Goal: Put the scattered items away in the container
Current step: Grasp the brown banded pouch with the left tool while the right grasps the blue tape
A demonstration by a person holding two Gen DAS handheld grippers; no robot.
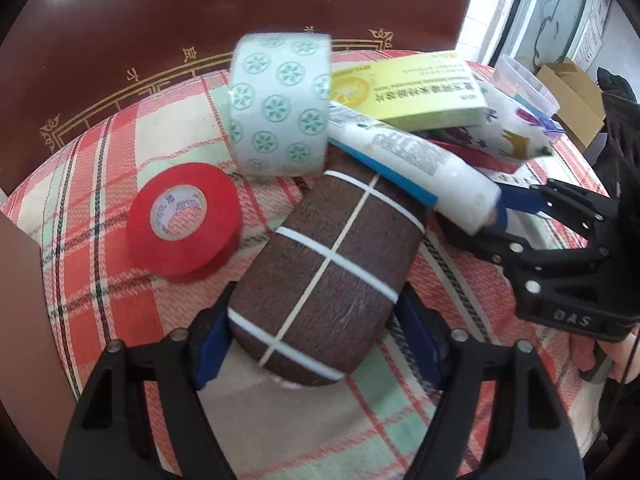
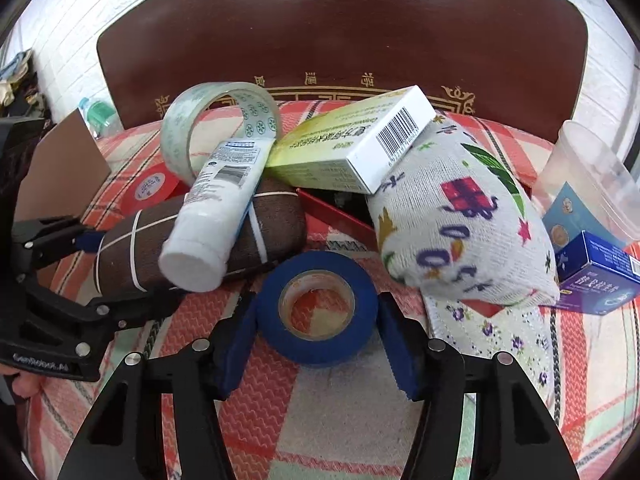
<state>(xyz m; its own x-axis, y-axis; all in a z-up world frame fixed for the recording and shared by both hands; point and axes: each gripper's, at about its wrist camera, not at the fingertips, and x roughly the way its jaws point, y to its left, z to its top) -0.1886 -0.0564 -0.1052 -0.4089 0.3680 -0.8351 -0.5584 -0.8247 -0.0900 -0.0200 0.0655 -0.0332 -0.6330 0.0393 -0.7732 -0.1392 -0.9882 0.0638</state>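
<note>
1. The cushion cover (image 1: 120, 280) is checked in red, cream and pale green, with dark lines.
2. The brown case (image 1: 320, 280) is crossed by white and cream lines.
3. The tape roll (image 1: 280, 104) is patterned pale green with darker green rosettes.
4. The small roll (image 1: 184, 220) is coloured red around a white core.
5. The blue roll (image 2: 320, 312) is shown plain blue.
6. The sock (image 2: 460, 216) is knitted white with red, purple, green and gold motifs.
7. The box (image 2: 352, 148) is printed yellow-green and white.
8. The chair back (image 2: 340, 28) is finished dark brown with gold ornament.
</note>
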